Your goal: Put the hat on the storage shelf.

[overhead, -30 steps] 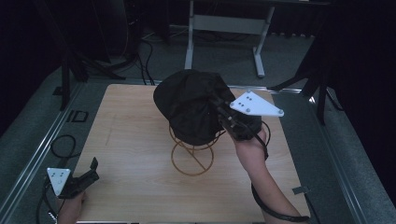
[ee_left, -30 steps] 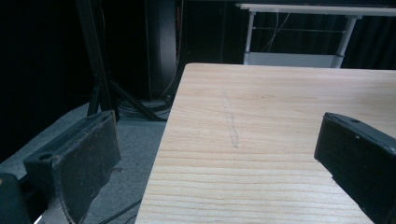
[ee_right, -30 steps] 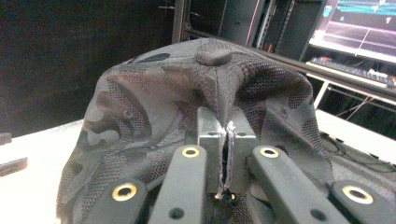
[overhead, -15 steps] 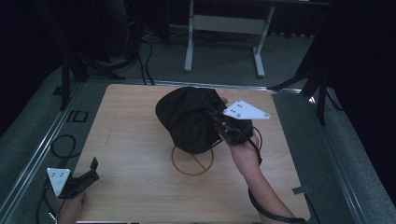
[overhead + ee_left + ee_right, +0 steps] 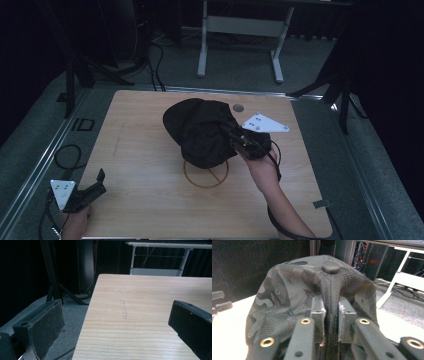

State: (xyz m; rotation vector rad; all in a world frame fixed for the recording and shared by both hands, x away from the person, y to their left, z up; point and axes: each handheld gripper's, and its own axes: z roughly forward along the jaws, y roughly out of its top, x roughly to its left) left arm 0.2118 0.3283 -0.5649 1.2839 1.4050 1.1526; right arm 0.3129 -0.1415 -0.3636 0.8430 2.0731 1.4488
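Two grippers are in my hands at this wooden table (image 5: 140,150). My right gripper (image 5: 239,141) is reaching in from the right side of the table and is pinching a fold of the black cap (image 5: 200,131), a dark camouflage-patterned one with mesh panels. In the right gripper view the cap (image 5: 312,290) is rising in front of the camera with its top button (image 5: 331,269) uppermost, and a ridge of fabric along one seam is sitting between my two pads (image 5: 318,315). The jaws have just been opening a little, yet both pads are pressing against that fold, so I am gripping the cloth. The cap is sitting near the middle of the table, over a wire stand (image 5: 206,173) whose ring-shaped base is lying flat on the wood and peeking out below the cap's lower edge. Whether the cap is resting its weight on the stand, I cannot tell from these angles.

My left gripper (image 5: 92,189) is lying low at the near left corner of the table, well apart from the cap. In the left gripper view its two black jaws are standing wide apart with nothing between them, bare tabletop (image 5: 140,315) stretching ahead. A white desk frame (image 5: 240,25) is standing on the floor beyond the far edge.
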